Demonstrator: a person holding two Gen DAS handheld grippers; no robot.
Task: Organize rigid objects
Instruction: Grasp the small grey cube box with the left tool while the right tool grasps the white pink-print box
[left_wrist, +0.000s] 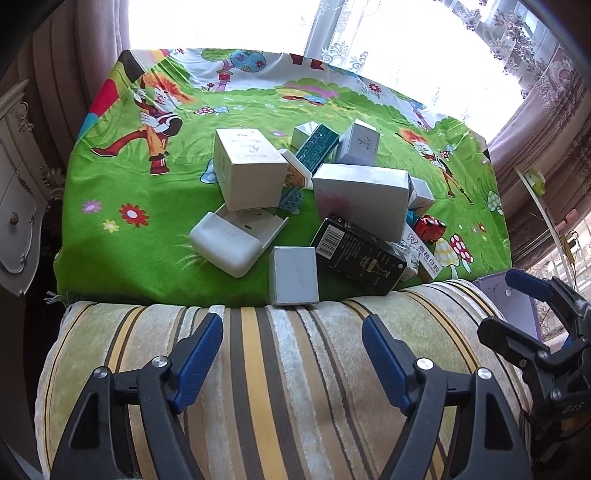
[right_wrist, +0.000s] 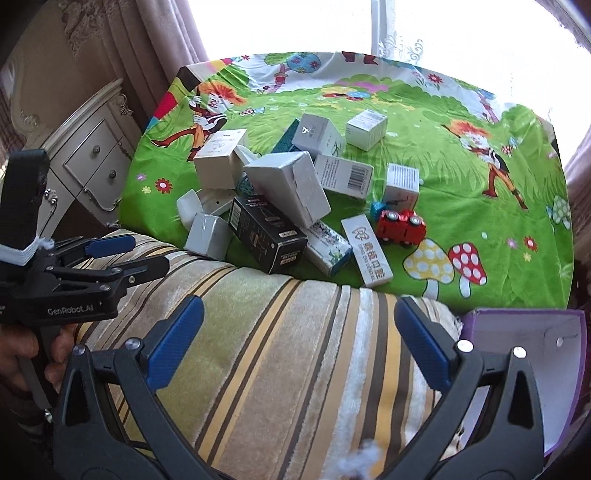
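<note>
Left wrist view: the boxes (left_wrist: 360, 195), mostly white and one black (left_wrist: 360, 254), lie heaped on the green cartoon cloth (left_wrist: 147, 251) beyond a striped cushion (left_wrist: 288, 354). Left gripper (left_wrist: 291, 354) and right gripper (right_wrist: 299, 339) gape wide, both empty.

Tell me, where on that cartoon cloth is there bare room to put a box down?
Free: the green stretch left of the white charging case, and the far side beyond the red toy car. Crowded: the middle, around the black box, where cartons overlap.

box pile (left_wrist: 325, 199) crowding near edge, green cloth (left_wrist: 122, 177) probably clear leftward
</note>
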